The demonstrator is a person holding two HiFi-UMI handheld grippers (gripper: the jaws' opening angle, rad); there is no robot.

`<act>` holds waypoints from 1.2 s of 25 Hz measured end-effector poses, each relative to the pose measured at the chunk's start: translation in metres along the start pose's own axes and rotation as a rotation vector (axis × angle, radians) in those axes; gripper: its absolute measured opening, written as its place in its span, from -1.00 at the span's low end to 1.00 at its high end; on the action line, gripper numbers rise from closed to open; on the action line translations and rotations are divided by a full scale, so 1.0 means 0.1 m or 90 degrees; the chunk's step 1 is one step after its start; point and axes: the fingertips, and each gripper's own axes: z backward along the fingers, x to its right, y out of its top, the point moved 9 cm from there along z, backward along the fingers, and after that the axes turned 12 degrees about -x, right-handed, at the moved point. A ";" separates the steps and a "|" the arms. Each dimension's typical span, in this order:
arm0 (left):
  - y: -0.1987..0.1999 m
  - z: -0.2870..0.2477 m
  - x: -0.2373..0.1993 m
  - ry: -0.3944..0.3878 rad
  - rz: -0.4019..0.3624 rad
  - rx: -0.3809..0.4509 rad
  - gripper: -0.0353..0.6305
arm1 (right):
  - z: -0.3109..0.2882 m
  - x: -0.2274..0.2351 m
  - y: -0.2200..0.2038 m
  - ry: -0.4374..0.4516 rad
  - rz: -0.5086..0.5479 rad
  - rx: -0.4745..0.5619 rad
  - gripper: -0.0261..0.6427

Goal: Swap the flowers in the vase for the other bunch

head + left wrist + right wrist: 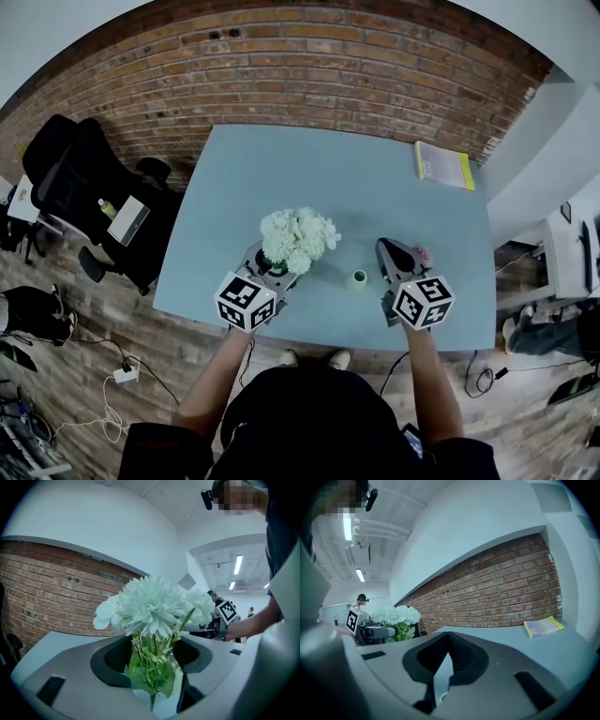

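My left gripper (pixel 274 265) is shut on the green stems of a bunch of white flowers (pixel 298 238) and holds it upright over the table's near half. In the left gripper view the stems (pixel 151 665) stand between the two dark pads, with the blooms (pixel 152 605) above. A small pale green vase (pixel 357 279) stands on the table between the two grippers, with nothing in it. My right gripper (pixel 386 247) is shut and holds nothing, just right of the vase. A small pink bunch (pixel 423 254) lies beside it on the right.
The light blue table (pixel 337 178) backs onto a brick wall (pixel 309 66). A yellow booklet (pixel 443 164) lies at the far right corner. A black office chair (pixel 89 178) stands left of the table, and cables lie on the wooden floor (pixel 103 375).
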 end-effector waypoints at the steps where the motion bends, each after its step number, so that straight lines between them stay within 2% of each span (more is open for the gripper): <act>1: -0.03 0.01 -0.02 0.004 -0.002 -0.008 -0.07 | -0.02 -0.02 -0.02 0.001 -0.001 -0.002 -0.91; 9: -0.21 0.10 -0.20 0.026 -0.001 -0.058 -0.13 | -0.12 -0.11 -0.11 0.001 -0.009 -0.022 -0.91; 14: -0.38 0.10 -0.27 0.038 0.018 -0.116 -0.14 | -0.14 -0.14 -0.19 -0.005 -0.017 -0.036 -0.91; 22: -0.58 0.12 -0.36 0.040 0.037 -0.168 -0.14 | -0.18 -0.20 -0.24 -0.012 -0.020 -0.052 -0.91; 30: -0.79 0.12 -0.39 0.043 0.063 -0.196 -0.17 | -0.15 -0.23 -0.33 -0.019 -0.026 -0.064 -0.91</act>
